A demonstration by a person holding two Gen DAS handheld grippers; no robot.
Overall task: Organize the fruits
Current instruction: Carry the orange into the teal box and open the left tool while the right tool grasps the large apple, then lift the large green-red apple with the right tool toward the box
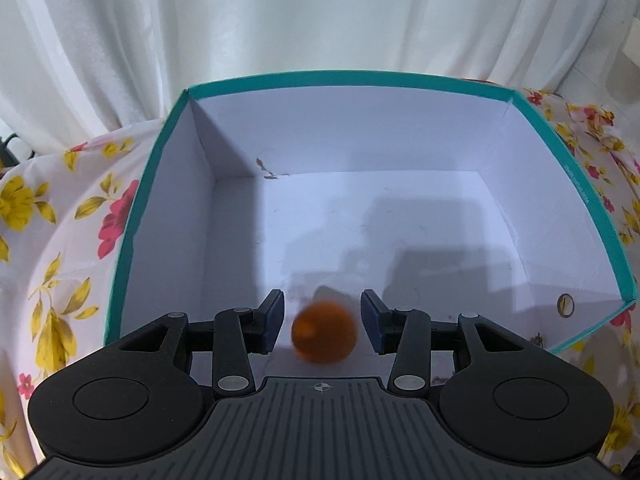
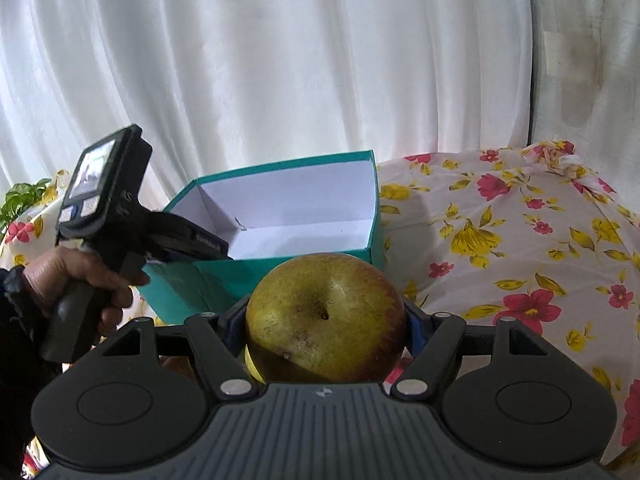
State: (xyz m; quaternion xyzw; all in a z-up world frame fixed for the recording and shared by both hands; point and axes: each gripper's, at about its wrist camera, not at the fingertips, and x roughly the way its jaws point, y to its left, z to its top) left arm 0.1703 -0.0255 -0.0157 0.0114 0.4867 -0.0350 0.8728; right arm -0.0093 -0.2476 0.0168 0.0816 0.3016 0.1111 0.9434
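White curtains hung behind a floral cloth [image 2: 520,240] bearing the teal box [image 1: 160,184]. Over its floor, the left gripper [image 1: 322,324] stood parted, clear of a blurred orange fruit [image 1: 324,332], apparently dropping it there. The right gripper [image 2: 326,320] clamped a yellow-green apple [image 2: 324,316] short of the box, likely next.

A tabletop [image 2: 520,240] is carrying everything here, and a white cloth [image 1: 60,248] printed with red and yellow flowers is covering it, wrinkling toward the far right. A teal box [image 2: 260,276] with a white inside is sitting directly on the cloth, open at the top, toward the far left of the surface. White curtains [image 2: 300,60] are hanging just behind the far edge.
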